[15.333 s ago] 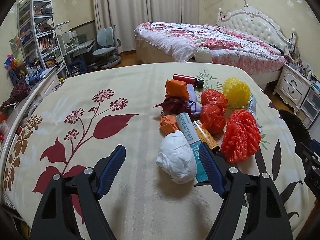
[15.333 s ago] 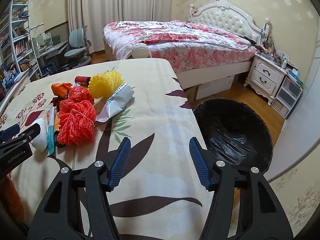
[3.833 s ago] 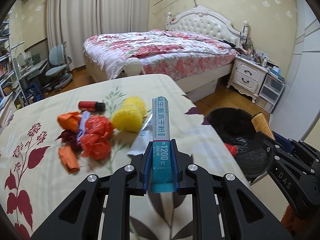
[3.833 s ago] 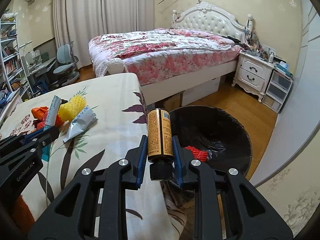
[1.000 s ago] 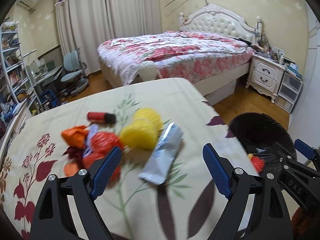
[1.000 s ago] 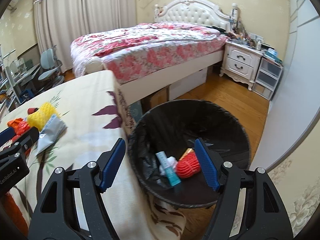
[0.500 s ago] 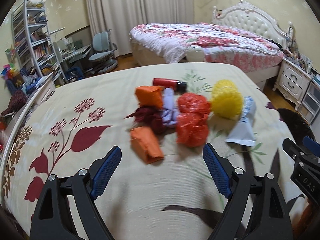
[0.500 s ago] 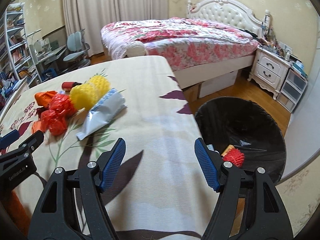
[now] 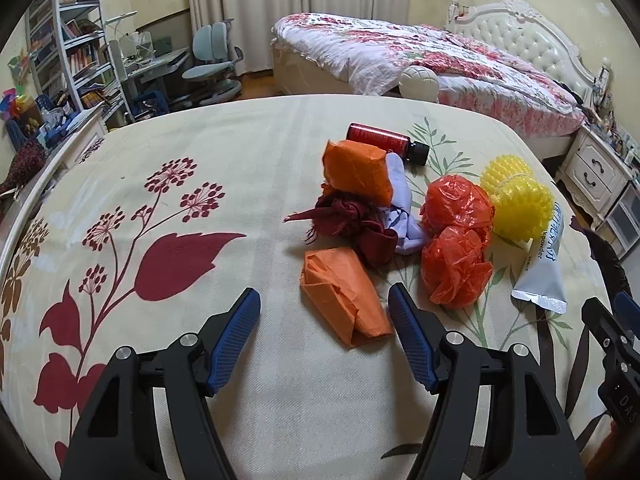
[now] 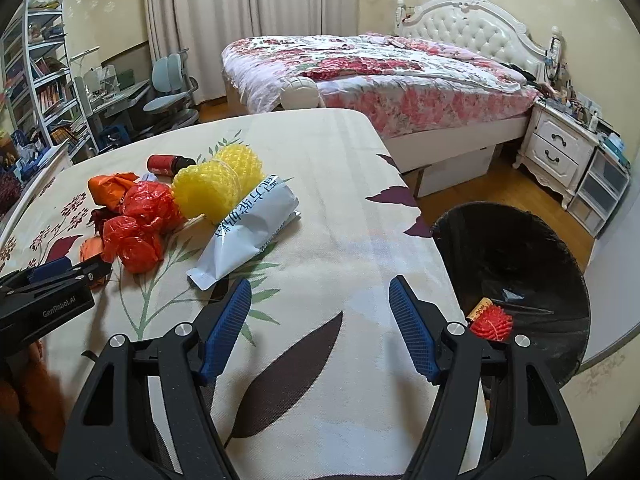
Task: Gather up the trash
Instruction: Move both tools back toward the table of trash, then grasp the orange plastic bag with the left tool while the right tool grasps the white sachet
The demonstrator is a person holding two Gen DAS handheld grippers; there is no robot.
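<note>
Since the frame one second ago, the left claw has swung from the bin side to the trash pile, and its jaws have just been closing; they stand apart with the near end of an orange paper wad between the pads, not pressed. The right claw has swung from above the bin to the worktop; its jaws are released and hold nothing.

Largest to smallest:

- Worktop: covered by a cream cloth printed with dark red flowers and leaves. A bed with a floral quilt stands behind it.
- Black-lined trash bin: on the floor beside the worktop's right edge. Inside it, one red mesh ball and part of a yellow-labelled bottle show; the right claw's finger hides the rest.
- Silver-white pouch: one, lying flat beside the yellow mesh; printed with blue characters and the word "powder".
- Yellow foam mesh rolls: two, touching.
- Red-orange plastic bags, crumpled: two, touching.
- Orange paper wads: two.
- Dark red rag: one.
- Pale lilac wad: one.
- Red bottle with black cap: one, lying on its side behind the pile.

The left claw's body reads "GenRobot.AI".
</note>
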